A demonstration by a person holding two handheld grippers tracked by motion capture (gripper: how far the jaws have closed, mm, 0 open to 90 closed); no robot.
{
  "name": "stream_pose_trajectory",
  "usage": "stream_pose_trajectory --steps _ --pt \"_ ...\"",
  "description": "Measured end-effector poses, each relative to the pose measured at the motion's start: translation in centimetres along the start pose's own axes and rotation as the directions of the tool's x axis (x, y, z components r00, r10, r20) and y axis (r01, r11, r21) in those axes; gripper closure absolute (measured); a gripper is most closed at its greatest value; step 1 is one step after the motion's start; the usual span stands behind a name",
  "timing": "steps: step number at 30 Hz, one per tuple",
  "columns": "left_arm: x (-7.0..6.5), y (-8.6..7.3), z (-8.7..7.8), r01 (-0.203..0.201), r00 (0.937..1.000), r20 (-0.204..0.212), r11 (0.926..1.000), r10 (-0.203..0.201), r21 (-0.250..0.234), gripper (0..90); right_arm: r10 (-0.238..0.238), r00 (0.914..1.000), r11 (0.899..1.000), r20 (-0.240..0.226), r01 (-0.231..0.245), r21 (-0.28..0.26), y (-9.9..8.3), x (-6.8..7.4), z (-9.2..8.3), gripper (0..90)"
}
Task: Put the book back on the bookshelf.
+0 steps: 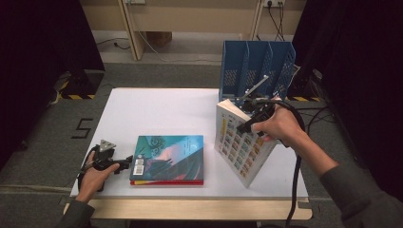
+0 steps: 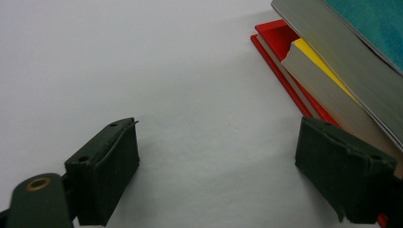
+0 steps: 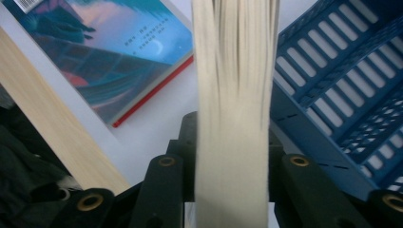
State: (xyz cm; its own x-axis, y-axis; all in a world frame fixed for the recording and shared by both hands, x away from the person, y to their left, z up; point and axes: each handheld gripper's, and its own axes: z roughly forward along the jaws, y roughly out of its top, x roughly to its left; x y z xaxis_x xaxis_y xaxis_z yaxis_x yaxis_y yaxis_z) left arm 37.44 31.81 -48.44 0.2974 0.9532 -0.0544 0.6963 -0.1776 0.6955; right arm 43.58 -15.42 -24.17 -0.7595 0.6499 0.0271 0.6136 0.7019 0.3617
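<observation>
Tilting white book up in right gripper, jaws clamped on it, not yet in blue rack; stacked books wait; left gripper jaws open, empty.

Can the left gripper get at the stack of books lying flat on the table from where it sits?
Probably yes. The left gripper is open, right beside the stack of books, with bare table between its jaws. The right gripper and its book stand apart.
</observation>
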Motion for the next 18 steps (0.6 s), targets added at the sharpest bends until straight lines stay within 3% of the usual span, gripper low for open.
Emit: stream_pose_trajectory --steps 4,11,18 --pt "0.0 0.0 0.0 0.0 1.0 0.0 1.0 0.0 0.0 13.3 -0.019 0.9993 1.0 0.032 0.019 0.0 -0.1 0.0 -0.1 73.4" --pt "0.0 0.0 0.0 0.0 1.0 0.001 1.0 0.0 0.001 13.3 -0.04 0.999 0.999 0.018 0.041 -0.023 -0.6 0.3 -0.9 73.7" --pt "0.0 0.0 0.0 0.002 1.0 0.001 1.0 -0.002 -0.001 13.3 -0.033 0.9986 0.997 0.041 0.035 -0.066 -0.6 0.4 -3.2 73.7"
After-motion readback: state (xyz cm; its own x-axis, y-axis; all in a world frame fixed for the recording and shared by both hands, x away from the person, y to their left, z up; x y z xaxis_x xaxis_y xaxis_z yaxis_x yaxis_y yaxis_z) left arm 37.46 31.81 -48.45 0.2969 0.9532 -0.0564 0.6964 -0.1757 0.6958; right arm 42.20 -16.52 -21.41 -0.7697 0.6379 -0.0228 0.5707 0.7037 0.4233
